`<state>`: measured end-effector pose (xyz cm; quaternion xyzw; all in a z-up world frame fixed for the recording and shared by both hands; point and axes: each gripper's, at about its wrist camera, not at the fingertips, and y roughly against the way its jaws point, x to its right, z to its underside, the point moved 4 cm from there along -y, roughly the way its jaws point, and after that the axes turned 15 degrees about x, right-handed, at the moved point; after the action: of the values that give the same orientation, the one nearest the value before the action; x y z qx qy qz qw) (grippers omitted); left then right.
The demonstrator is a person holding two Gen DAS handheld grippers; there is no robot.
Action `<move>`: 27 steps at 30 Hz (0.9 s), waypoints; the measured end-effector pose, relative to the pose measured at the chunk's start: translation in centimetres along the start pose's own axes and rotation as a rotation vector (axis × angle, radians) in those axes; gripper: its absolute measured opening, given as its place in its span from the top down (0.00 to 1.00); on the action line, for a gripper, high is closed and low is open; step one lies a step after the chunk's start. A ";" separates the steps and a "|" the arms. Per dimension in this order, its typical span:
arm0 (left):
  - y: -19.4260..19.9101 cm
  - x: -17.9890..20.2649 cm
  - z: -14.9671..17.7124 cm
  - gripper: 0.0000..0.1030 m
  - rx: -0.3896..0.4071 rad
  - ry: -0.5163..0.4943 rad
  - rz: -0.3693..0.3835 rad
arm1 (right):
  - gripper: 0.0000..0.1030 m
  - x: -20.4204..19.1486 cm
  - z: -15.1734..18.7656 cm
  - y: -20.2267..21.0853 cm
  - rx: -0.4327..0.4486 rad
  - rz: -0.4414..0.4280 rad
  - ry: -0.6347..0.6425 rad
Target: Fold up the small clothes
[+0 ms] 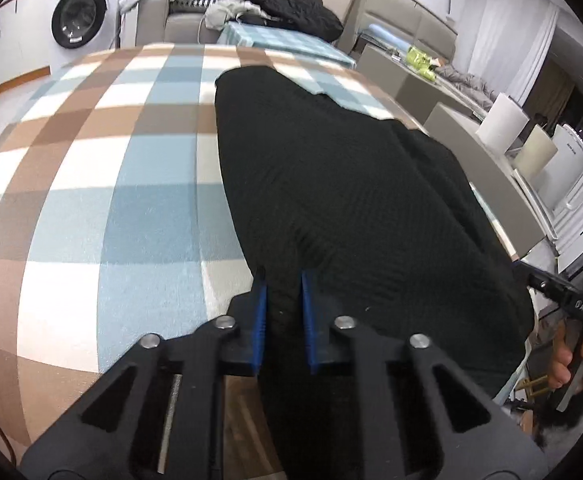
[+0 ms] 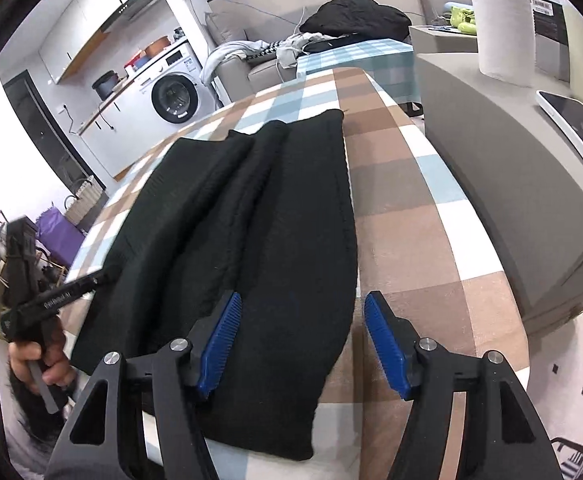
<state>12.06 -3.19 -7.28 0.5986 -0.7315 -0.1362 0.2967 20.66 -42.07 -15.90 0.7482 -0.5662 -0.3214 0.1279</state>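
Left wrist: left gripper [image 1: 283, 280] pinching ribbed black knit [image 1: 351, 200] (checked cloth [image 1: 111, 200] beneath).

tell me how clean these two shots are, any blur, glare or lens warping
Left wrist view: heavy fisheye bulge bends the checked tablecloth into a dome, black corners vignette, the black garment shows little texture, a bright light patch washes the far squares. Right wrist view: same barrel warp, the left hand-held gripper at the edge is slightly motion-blurred, the right hand-held gripper looks sharp.
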 end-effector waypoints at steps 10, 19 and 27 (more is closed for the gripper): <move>3.8 -3.4 0.5 0.89 0.063 -0.011 -0.046 | 0.37 -2.2 0.4 -1.4 -0.041 -0.027 0.061; 6.7 -6.9 0.8 0.81 0.067 0.024 -0.119 | 0.37 -7.2 -0.4 -2.3 -0.026 -0.152 0.110; 8.5 -6.3 0.3 0.40 0.127 0.014 -0.100 | 0.55 -10.6 -1.1 -7.6 -0.096 -0.251 0.080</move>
<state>5.84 4.87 -4.51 0.6530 -0.7058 -0.1000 0.2557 25.55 -29.97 -15.70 0.8183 -0.4468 -0.3314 0.1446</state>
